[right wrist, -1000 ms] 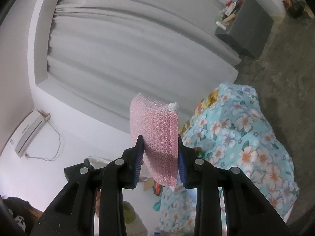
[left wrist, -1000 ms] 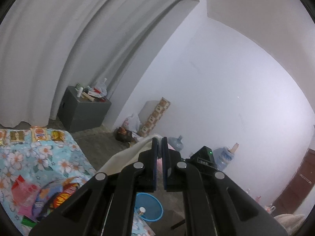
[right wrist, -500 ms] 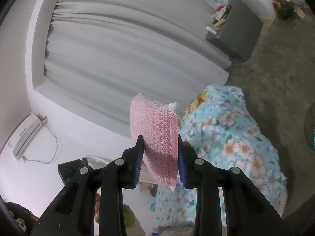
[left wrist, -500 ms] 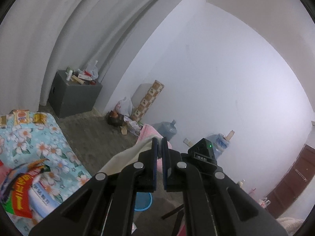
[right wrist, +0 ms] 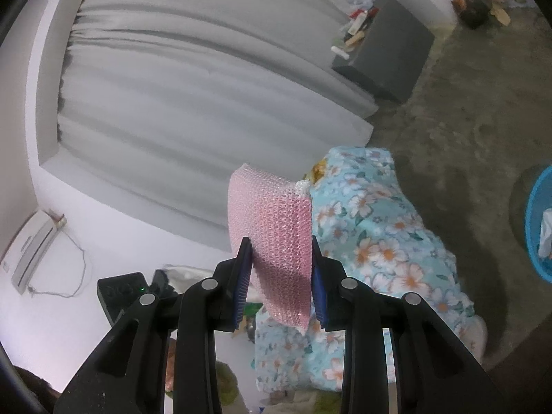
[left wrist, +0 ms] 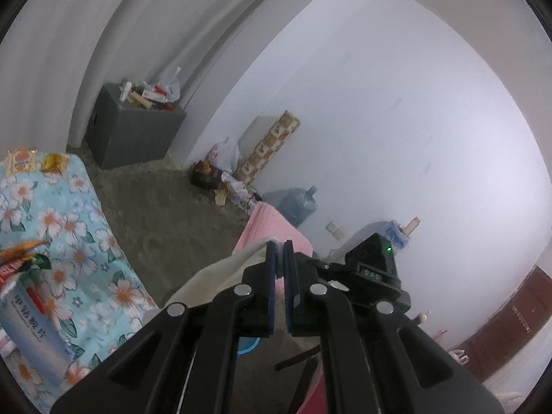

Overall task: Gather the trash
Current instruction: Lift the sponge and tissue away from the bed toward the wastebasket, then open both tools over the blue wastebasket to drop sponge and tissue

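My right gripper (right wrist: 280, 241) is shut on a pink bubble-wrap pouch (right wrist: 270, 227) and holds it upright in the air beside the floral table. The pouch also shows in the left wrist view (left wrist: 272, 229), with the right gripper's black body (left wrist: 372, 265) under it. My left gripper (left wrist: 279, 246) is nearly shut on the edge of a cream-white bag (left wrist: 220, 276) that hangs below it. A blue bin (right wrist: 538, 224) with white trash in it stands on the floor at the far right; a sliver of the bin (left wrist: 246, 345) shows under my left fingers.
A table with a floral blue cloth (left wrist: 69, 234) holds snack wrappers (left wrist: 24, 160) and a white box (left wrist: 31, 327). A grey cabinet (left wrist: 131, 131) with clutter stands by the curtain. Water jugs (left wrist: 296, 203), a patterned box (left wrist: 267, 151) and floor litter line the wall.
Both grippers swung right, away from the table and toward the floor. The blue bin has come into the right wrist view. The pouch and the bag stay held.
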Available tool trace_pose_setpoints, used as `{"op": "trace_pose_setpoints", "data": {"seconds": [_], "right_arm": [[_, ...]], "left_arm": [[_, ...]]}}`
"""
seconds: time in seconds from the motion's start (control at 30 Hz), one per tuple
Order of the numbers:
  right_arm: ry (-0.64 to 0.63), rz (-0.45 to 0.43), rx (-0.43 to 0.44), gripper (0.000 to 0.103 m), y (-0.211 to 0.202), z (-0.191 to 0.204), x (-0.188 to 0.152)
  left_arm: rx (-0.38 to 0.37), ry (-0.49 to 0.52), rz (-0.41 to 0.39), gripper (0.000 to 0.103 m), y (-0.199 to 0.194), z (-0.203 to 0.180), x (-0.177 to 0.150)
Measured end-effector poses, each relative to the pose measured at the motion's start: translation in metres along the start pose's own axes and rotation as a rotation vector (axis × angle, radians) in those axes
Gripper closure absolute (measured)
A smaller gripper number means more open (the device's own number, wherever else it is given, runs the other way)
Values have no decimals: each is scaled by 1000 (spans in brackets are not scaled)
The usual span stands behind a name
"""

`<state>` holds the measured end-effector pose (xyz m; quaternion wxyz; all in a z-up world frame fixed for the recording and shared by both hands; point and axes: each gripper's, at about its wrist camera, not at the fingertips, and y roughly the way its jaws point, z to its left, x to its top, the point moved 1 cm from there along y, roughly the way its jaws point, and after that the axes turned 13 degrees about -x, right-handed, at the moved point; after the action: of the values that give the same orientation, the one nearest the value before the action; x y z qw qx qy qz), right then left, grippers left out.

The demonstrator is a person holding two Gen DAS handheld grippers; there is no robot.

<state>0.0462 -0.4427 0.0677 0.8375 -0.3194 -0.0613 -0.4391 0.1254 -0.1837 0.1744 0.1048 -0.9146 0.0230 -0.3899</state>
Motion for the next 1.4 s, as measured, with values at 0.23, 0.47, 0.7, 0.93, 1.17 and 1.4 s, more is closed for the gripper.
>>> {"op": "trace_pose_setpoints", "data": {"seconds": [0.23,0.47,0.7,0.93,1.17,1.4], "right_arm": [[11,-18,-31,74,-8,-12,6],[45,-64,-55,74,-24,-33,4],[136,-148,-89,74,-61,-73,-9],[226,-202,-334,74,-94,-123,-34],[356,-213,-546,74,-103,-191,-51],[427,-128,-638,73,-70,-242,-40]], "left_arm": [[13,0,44,99,26,2,-6],[5,25,107,99,59,-4,-6],[-44,31,214,99,111,-7,-11],[-109,11,365,99,188,0,-30],[-61,-44,555,99,276,29,-66],[46,-75,657,99,348,71,-89]]}}
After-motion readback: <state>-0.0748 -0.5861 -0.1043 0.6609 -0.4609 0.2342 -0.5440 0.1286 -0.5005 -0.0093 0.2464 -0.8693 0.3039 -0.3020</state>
